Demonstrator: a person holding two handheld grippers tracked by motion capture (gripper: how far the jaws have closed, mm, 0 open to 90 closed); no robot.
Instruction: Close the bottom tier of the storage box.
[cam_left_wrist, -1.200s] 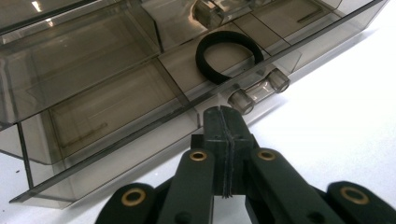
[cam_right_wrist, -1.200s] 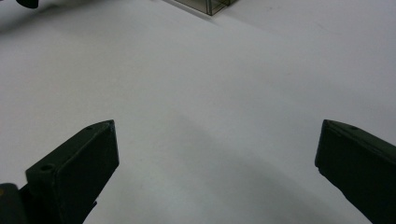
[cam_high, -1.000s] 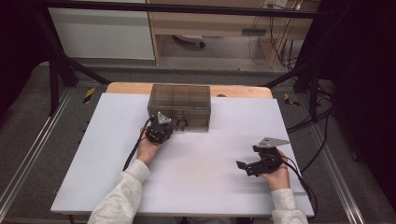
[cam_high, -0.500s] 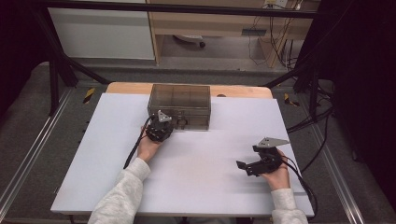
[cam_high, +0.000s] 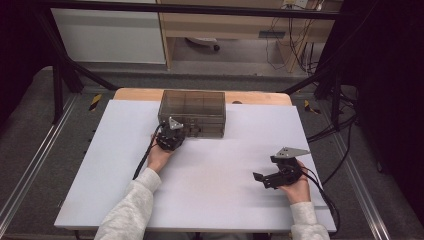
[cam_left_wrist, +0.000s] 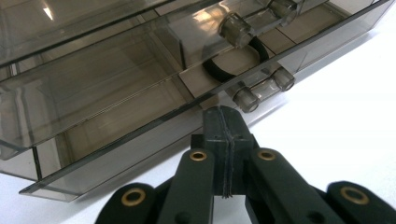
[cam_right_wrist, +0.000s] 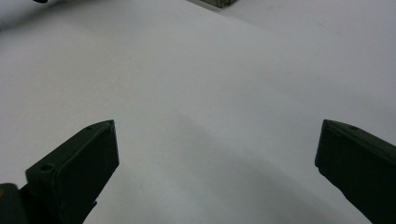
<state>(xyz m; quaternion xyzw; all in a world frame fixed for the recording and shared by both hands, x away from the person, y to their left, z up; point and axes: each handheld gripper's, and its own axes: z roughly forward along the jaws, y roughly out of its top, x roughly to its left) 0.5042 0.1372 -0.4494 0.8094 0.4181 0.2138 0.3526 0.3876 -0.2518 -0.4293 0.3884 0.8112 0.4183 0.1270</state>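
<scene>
The smoky drawer box (cam_high: 192, 112) is sitting at the worktop's far edge; the left gripper (cam_left_wrist: 223, 135), jaws pressed together with nothing between, is pointing at its lowest drawer, whose handle (cam_left_wrist: 264, 89) is lying just beyond the tips, crosswise; the right gripper (cam_high: 265, 178) is waiting spread near the right edge.

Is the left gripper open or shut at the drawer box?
Shut: the left gripper has its jaws pressed together with nothing between, just before the smoky drawer box.

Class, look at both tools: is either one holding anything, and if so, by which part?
Nothing is held. The left tool is shut empty, just before the smoky drawer box; the right tool is open over the bare white table.
</scene>
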